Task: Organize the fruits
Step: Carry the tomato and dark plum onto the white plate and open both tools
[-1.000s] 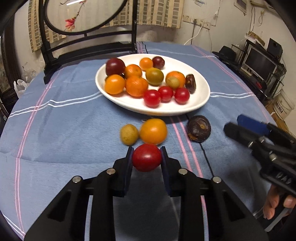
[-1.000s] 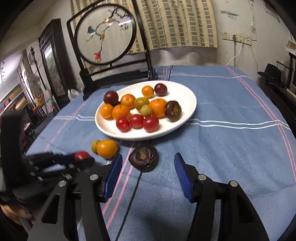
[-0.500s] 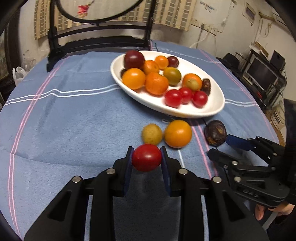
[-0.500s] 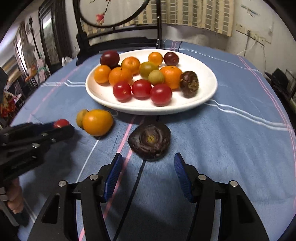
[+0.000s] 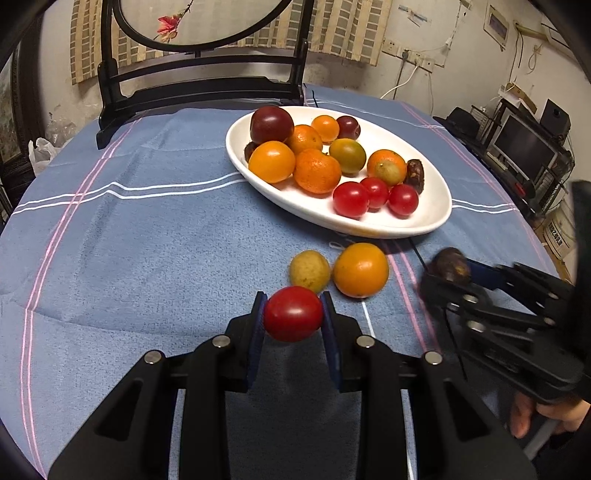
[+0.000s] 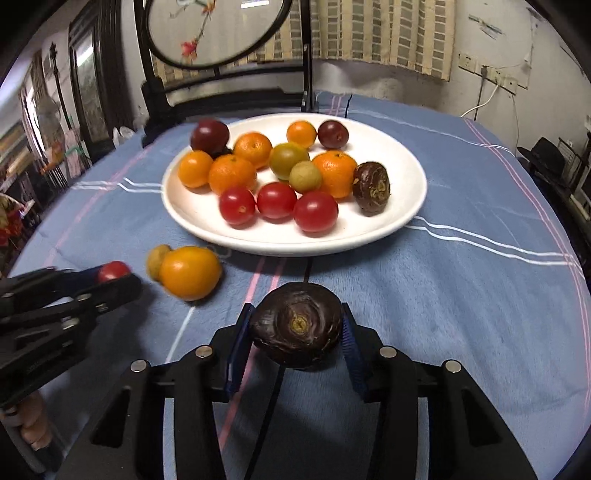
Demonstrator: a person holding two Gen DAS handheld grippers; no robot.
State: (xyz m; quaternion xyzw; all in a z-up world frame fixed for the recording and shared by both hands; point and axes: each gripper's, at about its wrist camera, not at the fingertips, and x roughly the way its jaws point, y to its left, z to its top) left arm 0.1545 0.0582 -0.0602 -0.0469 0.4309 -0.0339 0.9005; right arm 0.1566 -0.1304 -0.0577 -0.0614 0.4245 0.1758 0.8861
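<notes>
Right claw (image 6: pixel 297 334) just closed on dark fruit (image 6: pixel 296 329), left claw (image 5: pixel 293 314) clamping tomato (image 5: pixel 293 314)

Dim room w/ warm indoor light: a round table under a blue tablecloth (image 5: pixel 147 240) w/ pink and white stripes fills the foreground. Straight ahead, a dark wooden stand (image 5: pixel 199 88) holds a round embroidered screen (image 6: pixel 214 29) w/ red blossoms. Behind it, a checked curtain (image 6: pixel 388 33) hangs on a stained pale wall (image 6: pixel 535 44) w/ wall sockets (image 6: pixel 491 74) and cords. Far right, a monitor (image 5: pixel 524 147) on a cluttered rack.
</notes>
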